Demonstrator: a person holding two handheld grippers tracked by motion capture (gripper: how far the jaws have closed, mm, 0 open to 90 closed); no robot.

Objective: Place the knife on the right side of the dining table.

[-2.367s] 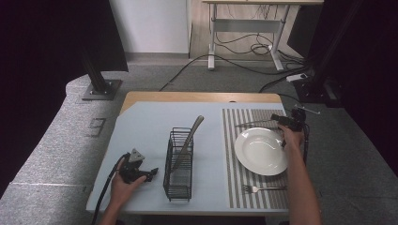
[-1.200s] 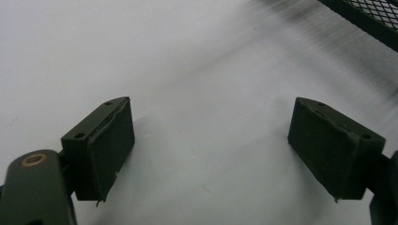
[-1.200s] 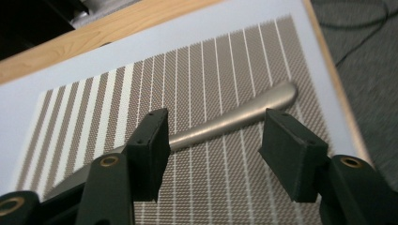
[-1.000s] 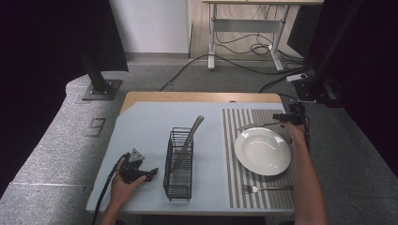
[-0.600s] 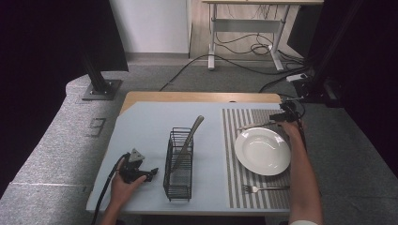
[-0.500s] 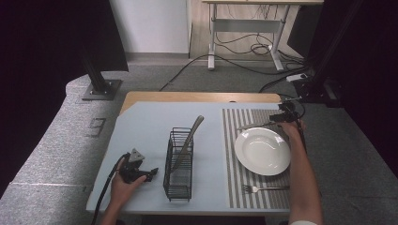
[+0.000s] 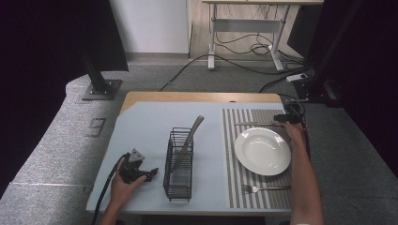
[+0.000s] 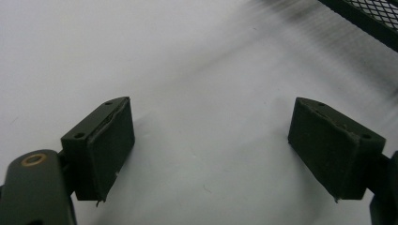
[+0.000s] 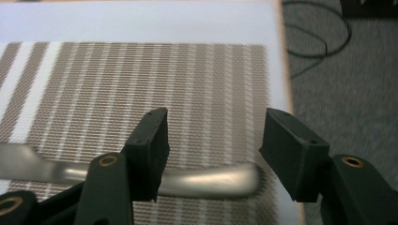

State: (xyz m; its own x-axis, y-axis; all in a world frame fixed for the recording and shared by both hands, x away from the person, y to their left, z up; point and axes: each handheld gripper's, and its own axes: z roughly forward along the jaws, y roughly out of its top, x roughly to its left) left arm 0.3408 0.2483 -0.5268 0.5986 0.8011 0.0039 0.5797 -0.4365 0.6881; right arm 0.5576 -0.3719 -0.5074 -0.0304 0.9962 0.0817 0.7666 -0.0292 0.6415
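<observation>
I see the rack (image 7: 179, 161) just ahead of my left gripper (image 7: 141, 172), and it holds one utensil (image 7: 187, 143) that leans out past its far rim. The plate (image 7: 263, 151) lies on the striped mat (image 7: 244, 178), near my right gripper's (image 7: 285, 117) side, with a fork (image 7: 263, 188) beyond it toward me.

My right gripper view shows the knife's (image 9: 141, 176) handle end lying flat on the mat between the spread jaws, one pad (image 9: 155, 154) in front of it; I cannot tell if it touches. In the high view that knife (image 7: 258, 124) lies just beyond the plate. My left gripper view shows jaws wide apart over bare table (image 8: 202, 70), the rack's corner (image 8: 371, 18) ahead.

My left hand (image 7: 123, 180) rests on the table; my right forearm (image 7: 305, 183) stretches along the mat's edge.
</observation>
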